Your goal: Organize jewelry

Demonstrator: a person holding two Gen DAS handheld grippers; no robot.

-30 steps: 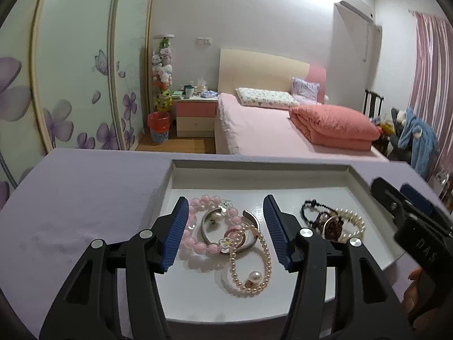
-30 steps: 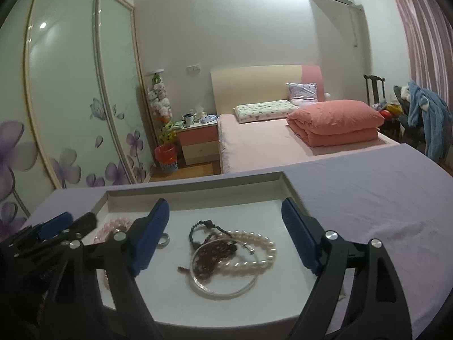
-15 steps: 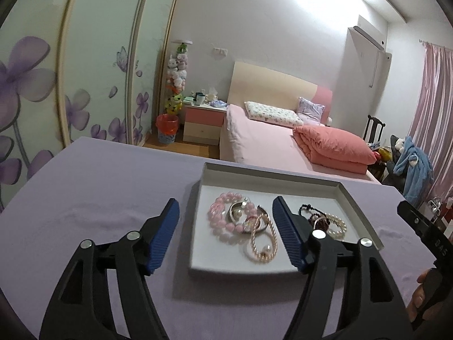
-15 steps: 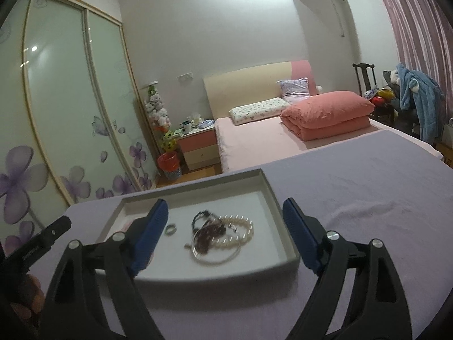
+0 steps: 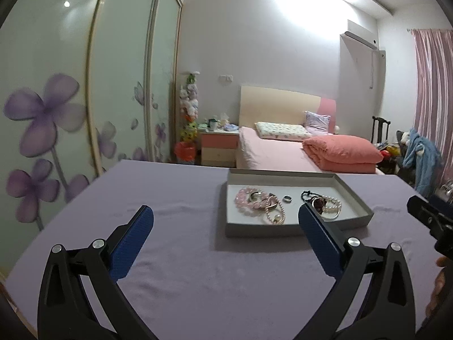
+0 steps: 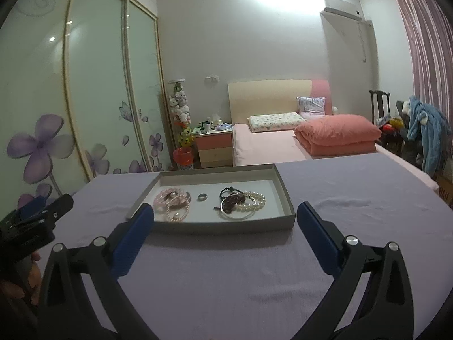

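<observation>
A shallow grey tray (image 5: pixel 283 231) (image 6: pixel 226 225) lies on the purple cloth. It holds a pink bead bracelet (image 5: pixel 245 201) (image 6: pixel 164 197), a pearl string (image 5: pixel 276 216) (image 6: pixel 177 212), a small silver ring (image 5: pixel 287 198) (image 6: pixel 202 196), and a dark bead, white pearl and metal bangle cluster (image 5: pixel 325 206) (image 6: pixel 243 202). My left gripper (image 5: pixel 225 221) is open and empty, well back from the tray. My right gripper (image 6: pixel 225 218) is open and empty, also back from it.
The purple cloth (image 5: pixel 184 255) covers a wide surface around the tray. Beyond its far edge are a pink bed (image 5: pixel 283 153), a nightstand (image 5: pixel 219 146) and a sliding wardrobe with flower prints (image 5: pixel 56 113). The other gripper shows at the right edge (image 5: pixel 430 221).
Both grippers have pulled back and up from the tray, which now looks smaller and farther. The left jaws have opened wider. The jewelry stays in the tray.
</observation>
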